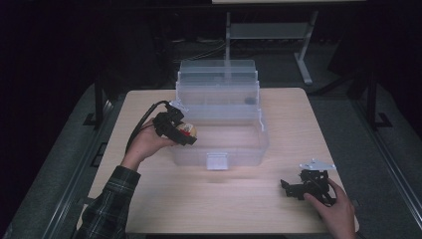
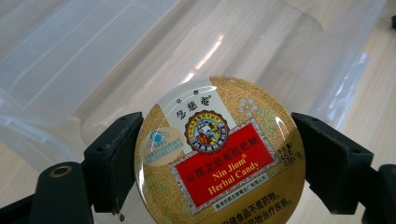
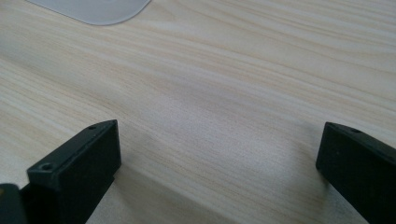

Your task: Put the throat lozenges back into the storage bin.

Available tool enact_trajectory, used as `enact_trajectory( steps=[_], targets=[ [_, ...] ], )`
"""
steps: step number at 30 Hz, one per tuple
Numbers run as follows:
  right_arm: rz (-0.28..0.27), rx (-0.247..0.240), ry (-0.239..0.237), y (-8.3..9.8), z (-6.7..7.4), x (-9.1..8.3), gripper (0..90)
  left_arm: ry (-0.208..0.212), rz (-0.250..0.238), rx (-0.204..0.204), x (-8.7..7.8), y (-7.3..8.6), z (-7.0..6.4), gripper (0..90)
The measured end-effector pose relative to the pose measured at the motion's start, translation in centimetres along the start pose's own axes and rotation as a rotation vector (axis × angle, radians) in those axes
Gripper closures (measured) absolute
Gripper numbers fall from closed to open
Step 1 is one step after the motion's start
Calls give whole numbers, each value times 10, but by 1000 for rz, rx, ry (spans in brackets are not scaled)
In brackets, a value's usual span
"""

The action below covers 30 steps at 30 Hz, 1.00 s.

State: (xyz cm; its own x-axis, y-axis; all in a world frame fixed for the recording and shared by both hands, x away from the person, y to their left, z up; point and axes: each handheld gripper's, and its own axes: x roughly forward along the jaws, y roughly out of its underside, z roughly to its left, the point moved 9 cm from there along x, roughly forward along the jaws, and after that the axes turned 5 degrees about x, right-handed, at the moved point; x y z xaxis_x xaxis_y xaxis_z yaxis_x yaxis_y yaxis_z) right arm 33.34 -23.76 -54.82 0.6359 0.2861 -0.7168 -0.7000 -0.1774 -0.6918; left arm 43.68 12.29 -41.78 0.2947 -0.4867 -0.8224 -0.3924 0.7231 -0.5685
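At three o'clock of my left gripper [image 1: 180, 130], which clamps the candy tin [image 2: 219, 151], lies the clear box [image 1: 249, 149]; my right gripper [image 1: 298, 188] rests open.

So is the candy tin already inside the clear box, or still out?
Still out. The left hand-held gripper holds the candy tin clamped between its jaws at the left rim of the open clear box, above the box's bare floor.

Glossy printed metal tin [image 2: 219, 151], clear smooth plastic box [image 1: 219, 127], matt pale wood-grain table [image 3: 224, 84]
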Motion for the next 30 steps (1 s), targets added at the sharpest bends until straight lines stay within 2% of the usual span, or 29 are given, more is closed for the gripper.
enact_trajectory(
  steps=[12, 19, 30],
  targets=[
    [0, 0, 0, 0, 0, 0, 0, -17, 32, 5, 5, 10, 9, 194],
    [0, 0, 0, 0, 0, 0, 0, -9, 37, -10, 11, 16, 11, 194],
    [0, 0, 0, 0, 0, 0, 0, 4, 46, -8, 16, 19, 11, 192]
  ],
)
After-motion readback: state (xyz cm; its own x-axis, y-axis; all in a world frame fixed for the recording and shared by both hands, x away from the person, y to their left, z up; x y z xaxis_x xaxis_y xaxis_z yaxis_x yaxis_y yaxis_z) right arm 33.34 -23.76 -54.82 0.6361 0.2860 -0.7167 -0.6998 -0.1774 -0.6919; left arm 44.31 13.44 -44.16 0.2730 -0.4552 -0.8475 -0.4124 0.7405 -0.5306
